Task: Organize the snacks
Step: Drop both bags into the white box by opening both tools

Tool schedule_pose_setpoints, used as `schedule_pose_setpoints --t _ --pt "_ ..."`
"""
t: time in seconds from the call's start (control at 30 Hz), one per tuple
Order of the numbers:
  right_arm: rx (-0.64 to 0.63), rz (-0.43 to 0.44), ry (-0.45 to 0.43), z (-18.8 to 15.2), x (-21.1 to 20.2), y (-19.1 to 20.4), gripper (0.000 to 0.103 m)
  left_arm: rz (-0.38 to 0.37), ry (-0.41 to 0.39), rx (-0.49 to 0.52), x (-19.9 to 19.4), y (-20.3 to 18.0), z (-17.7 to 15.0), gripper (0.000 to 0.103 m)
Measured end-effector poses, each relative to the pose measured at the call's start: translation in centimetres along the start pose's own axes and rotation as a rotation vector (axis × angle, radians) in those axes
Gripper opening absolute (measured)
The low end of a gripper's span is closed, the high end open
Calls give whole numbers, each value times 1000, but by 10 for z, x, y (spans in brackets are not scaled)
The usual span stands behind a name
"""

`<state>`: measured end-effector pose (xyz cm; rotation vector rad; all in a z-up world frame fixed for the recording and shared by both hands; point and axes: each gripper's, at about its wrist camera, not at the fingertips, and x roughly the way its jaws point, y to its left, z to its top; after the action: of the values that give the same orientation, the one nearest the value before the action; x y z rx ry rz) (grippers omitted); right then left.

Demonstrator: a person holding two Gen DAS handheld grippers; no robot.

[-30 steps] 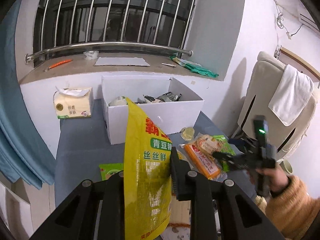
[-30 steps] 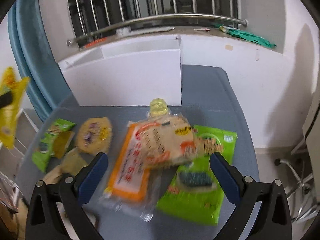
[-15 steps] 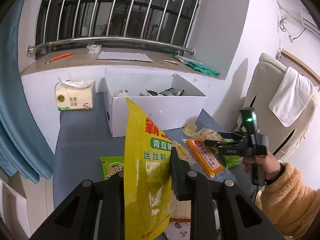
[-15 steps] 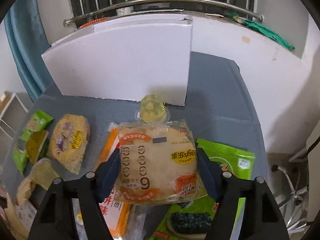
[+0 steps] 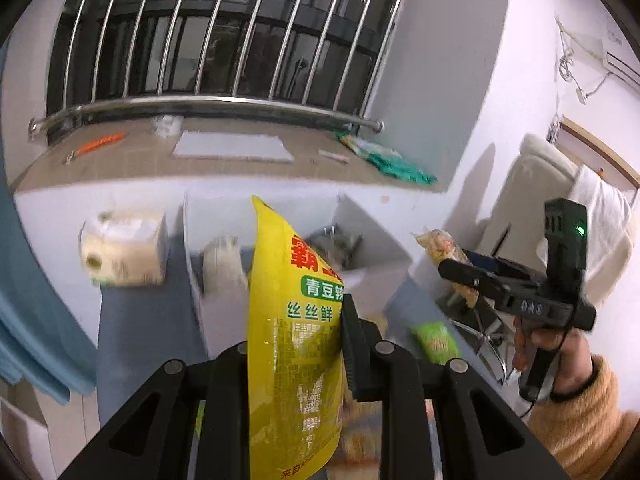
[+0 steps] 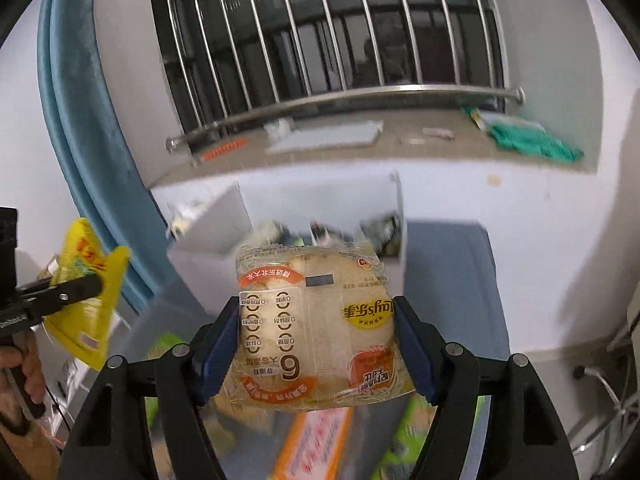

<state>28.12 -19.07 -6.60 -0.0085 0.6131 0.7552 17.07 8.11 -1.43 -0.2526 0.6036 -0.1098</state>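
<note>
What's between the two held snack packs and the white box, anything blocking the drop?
Nothing visible. The left gripper clamps the yellow bag, the right gripper the clear rice-cracker pack. Both are in the air short of the open-topped white box, which already holds items.

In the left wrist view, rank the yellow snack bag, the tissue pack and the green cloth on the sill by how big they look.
1. yellow snack bag, largest by far, though it sits right at the camera.
2. tissue pack and green cloth look about alike; both are blurred, so no ranking between them.
</note>
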Motion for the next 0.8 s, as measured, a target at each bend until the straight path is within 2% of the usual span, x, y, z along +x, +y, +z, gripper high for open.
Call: schedule_pose_setpoints --t 0.07,0.17,0.3,0.4,0.43,0.47,0.5,0.53,0.63,0.8 --pt "2 -4 -23 21 8 5 77 1 -5 -15 18 5 26 25" --pt "62 28 -5 53 34 3 77 53 7 -4 54 10 58 25" --pt "54 -6 30 85 73 -2 77 120 33 52 91 13 78 25" --pt "63 -19 57 94 92 -10 77 140 55 32 113 24 80 27" --pt "58 -24 62 94 97 -11 77 151 66 23 118 28 79 32" --pt "51 -25 66 95 101 -11 78 172 73 17 120 31 76 54" --pt "47 -15 73 94 107 -13 86 200 83 16 123 33 74 74" --pt "48 -4 84 93 110 -15 100 215 95 15 125 35 70 102" --pt "53 -55 94 87 115 -19 103 214 88 26 124 37 62 103" --pt "86 -52 80 78 111 -23 103 229 83 77 112 31 58 103"
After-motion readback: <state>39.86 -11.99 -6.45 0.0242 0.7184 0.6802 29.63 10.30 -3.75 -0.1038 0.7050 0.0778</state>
